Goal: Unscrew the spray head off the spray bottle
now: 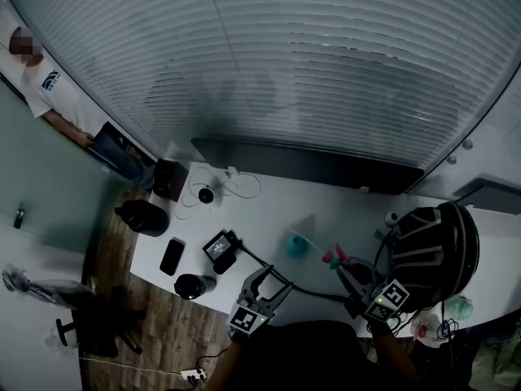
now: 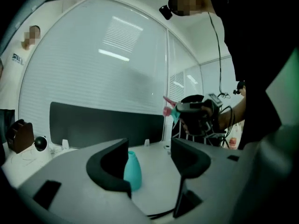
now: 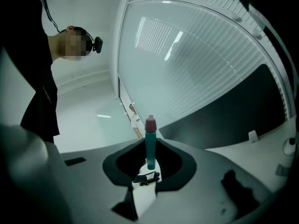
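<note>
Two hand-held grippers: R (image 3: 149, 166) grips spray head (image 3: 150, 141); L (image 2: 149, 163) wide, its view shows bottle (image 2: 133, 171)

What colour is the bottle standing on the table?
Teal bottle; clearest in the left gripper view.

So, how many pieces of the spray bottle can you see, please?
2: the teal bottle body stands on the table; the spray head is gripped in the right claw. None seems hidden.

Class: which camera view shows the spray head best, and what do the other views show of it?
The right gripper view: the spray head stands close and centred, gripped in the right gripper. The left gripper view shows it small and distant; the head view only a tiny pink-and-teal shape.
</note>
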`<act>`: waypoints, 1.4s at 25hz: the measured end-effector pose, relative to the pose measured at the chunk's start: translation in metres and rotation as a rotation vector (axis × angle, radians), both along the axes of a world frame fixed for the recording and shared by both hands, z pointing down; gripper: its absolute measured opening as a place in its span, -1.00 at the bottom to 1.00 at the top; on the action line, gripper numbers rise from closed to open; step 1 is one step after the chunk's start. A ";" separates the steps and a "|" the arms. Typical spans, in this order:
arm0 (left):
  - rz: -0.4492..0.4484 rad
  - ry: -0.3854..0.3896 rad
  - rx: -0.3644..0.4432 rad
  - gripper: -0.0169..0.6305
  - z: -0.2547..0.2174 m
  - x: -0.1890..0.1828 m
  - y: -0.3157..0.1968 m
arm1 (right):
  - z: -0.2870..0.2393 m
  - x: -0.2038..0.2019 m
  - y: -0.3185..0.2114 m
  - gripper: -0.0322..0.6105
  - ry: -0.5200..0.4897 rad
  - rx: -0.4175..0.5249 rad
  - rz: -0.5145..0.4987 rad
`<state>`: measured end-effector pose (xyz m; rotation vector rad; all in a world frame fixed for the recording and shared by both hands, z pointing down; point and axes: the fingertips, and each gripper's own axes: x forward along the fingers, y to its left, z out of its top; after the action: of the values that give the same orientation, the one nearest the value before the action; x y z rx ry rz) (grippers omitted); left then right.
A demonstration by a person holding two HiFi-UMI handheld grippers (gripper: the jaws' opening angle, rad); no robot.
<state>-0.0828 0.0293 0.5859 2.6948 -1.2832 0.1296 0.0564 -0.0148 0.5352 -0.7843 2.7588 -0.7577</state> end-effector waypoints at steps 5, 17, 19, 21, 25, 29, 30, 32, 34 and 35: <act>-0.029 0.005 0.035 -0.30 -0.031 0.000 0.024 | -0.001 -0.001 0.012 -0.70 0.005 0.016 -0.018; -0.022 0.038 0.075 -0.93 -0.048 0.016 0.022 | -0.020 -0.002 0.032 -0.70 0.070 0.103 -0.045; -0.015 0.034 0.077 -0.94 -0.048 0.019 0.022 | -0.022 -0.003 0.035 -0.70 0.072 0.111 -0.049; -0.006 0.027 0.076 -0.94 -0.047 0.023 0.023 | -0.024 -0.004 0.037 -0.70 0.059 0.120 -0.049; 0.000 0.023 0.075 -0.94 -0.046 0.026 0.024 | -0.025 -0.005 0.040 -0.70 0.074 0.157 -0.067; -0.012 0.021 0.079 -0.94 -0.046 0.023 0.024 | -0.024 -0.006 0.039 -0.70 0.092 0.141 -0.051; -0.015 0.020 0.078 -0.93 -0.046 0.023 0.025 | -0.023 -0.007 0.039 -0.70 0.096 0.138 -0.051; -0.019 0.013 0.080 -0.94 -0.045 0.021 0.025 | -0.023 -0.007 0.039 -0.70 0.084 0.144 -0.053; -0.024 0.008 0.086 -0.94 -0.045 0.021 0.024 | -0.025 -0.007 0.037 -0.70 0.071 0.145 -0.048; -0.028 0.008 0.085 -0.94 -0.045 0.020 0.024 | -0.026 -0.007 0.036 -0.70 0.060 0.142 -0.043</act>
<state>-0.0624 0.0534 0.5414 2.7436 -1.3531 0.0622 0.0494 0.0211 0.5090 -0.7337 2.8534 -0.5470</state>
